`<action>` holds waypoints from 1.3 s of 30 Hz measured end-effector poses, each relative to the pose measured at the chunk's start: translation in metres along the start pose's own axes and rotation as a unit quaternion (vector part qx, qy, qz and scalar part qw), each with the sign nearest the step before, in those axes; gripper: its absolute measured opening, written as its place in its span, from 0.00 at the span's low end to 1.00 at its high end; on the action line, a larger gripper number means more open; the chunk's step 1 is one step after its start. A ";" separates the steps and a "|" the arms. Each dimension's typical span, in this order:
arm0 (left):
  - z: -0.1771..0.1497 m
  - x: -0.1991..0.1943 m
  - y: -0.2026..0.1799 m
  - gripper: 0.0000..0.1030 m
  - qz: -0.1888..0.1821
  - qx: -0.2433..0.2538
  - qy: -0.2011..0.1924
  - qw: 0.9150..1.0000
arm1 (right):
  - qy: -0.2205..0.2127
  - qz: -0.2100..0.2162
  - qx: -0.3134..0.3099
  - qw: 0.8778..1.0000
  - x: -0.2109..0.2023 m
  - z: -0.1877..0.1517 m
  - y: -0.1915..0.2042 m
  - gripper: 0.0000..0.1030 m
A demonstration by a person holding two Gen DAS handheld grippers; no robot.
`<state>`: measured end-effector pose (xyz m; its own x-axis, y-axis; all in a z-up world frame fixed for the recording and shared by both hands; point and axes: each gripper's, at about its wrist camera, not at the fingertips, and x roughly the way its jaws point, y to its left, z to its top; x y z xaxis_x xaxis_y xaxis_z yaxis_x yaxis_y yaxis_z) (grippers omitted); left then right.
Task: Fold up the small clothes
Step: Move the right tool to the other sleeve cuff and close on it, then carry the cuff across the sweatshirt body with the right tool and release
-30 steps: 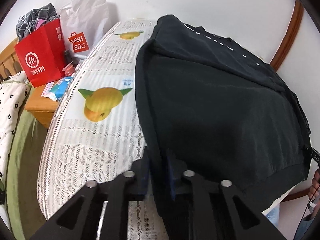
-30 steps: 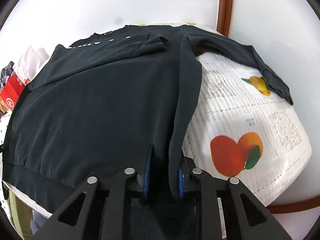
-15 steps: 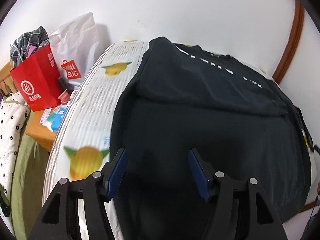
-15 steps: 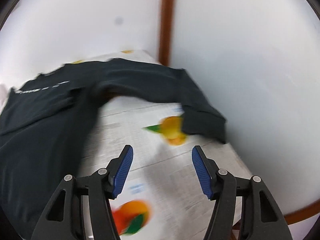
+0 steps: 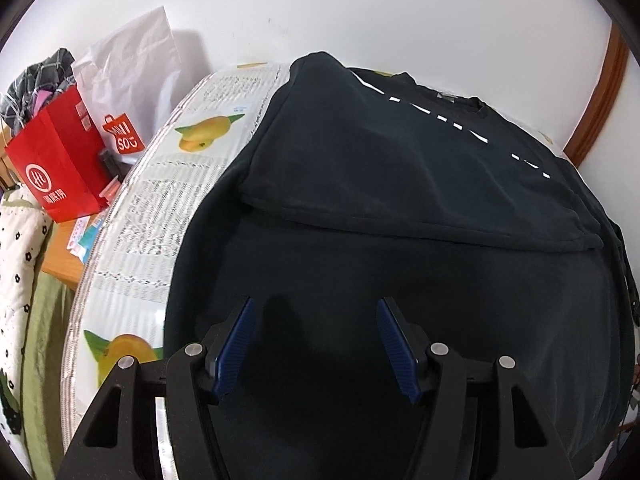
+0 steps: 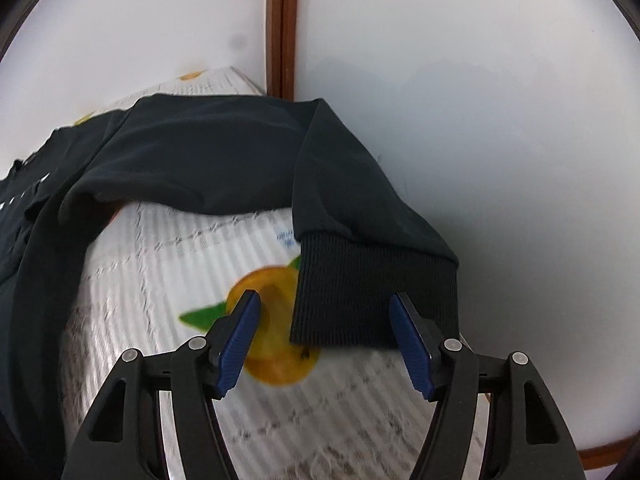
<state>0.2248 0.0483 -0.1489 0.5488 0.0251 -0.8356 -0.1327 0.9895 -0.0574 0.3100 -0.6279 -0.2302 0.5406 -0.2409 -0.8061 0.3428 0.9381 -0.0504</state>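
Presently the black sweatshirt [image 5: 400, 248] lies spread on the surface [image 5: 160, 208] covered with a fruit-print cloth, one sleeve folded across its chest; the left gripper [image 5: 314, 344] hangs over the lower body of the garment, fingers [image 5: 236, 344] parted and grasping nothing; the right gripper [image 6: 324, 340] sits at the far sleeve [image 6: 352, 208], its fingers [image 6: 410, 346] likewise spread wide, the ribbed cuff [image 6: 372, 284] lying between them (contact with the cuff cannot be told); beside the surface stand a red paper bag [image 5: 56, 164] and a white bag [image 5: 128, 76].
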 end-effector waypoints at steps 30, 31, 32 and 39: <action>-0.022 -0.015 0.056 0.59 -0.001 0.001 -0.041 0.999 | -0.078 0.252 -0.094 0.960 -0.184 0.080 0.256 0.05; -0.022 -0.014 0.058 0.59 -0.004 0.001 -0.042 0.999 | -0.078 0.256 -0.101 0.958 -0.187 0.080 0.271 0.05; -0.023 -0.014 0.060 0.59 -0.007 -0.002 -0.043 0.999 | -0.078 0.263 -0.109 0.955 -0.190 0.079 0.286 0.05; -0.029 0.000 0.066 0.62 -0.028 -0.006 -0.032 0.999 | -0.062 0.334 -0.156 0.928 -0.199 0.067 0.399 0.05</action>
<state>0.1919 0.1094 -0.1686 0.6075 -0.0202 -0.7941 -0.1099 0.9879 -0.1092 0.3909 -0.2227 -0.0504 0.6432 0.4109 -0.6461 -0.3280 0.9103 0.2524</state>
